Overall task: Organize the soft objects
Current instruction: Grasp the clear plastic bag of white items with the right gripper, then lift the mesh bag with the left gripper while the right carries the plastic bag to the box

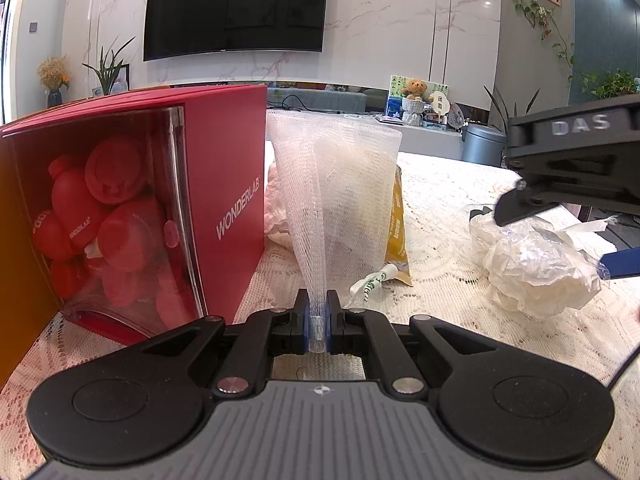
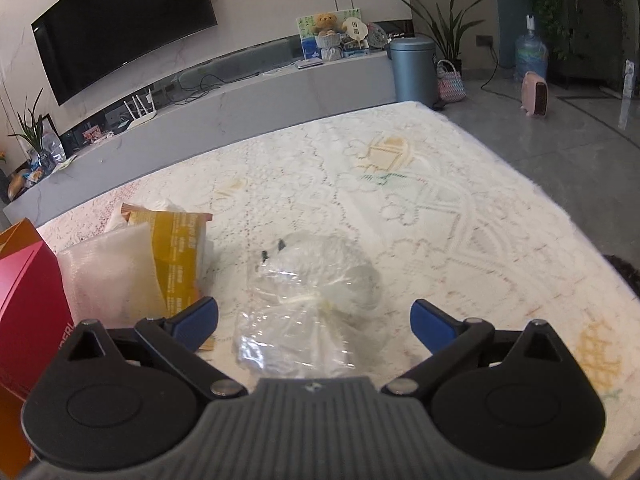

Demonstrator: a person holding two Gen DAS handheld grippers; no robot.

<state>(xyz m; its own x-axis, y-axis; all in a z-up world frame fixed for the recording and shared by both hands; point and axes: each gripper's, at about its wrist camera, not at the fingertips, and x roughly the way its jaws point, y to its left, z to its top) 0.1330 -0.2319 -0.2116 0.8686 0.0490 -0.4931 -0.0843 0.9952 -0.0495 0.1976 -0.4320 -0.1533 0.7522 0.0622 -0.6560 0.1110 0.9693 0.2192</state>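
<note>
Left fingers (image 1: 318,320) pinching white mesh netting (image 1: 340,184), right fingers (image 2: 314,322) spread wide above crinkled plastic bag (image 2: 312,300)

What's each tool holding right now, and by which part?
Left tool: shut on the white mesh bag, pinching its gathered near edge. Right tool: wide open, holding nothing; the crumpled clear plastic bag lies loose between its fingers.

Bright, even light from ceiling spots glaring above the television (image 1: 236,8); my left view is sharp, my right view motion-blurred, both bowed at their edges.
</note>
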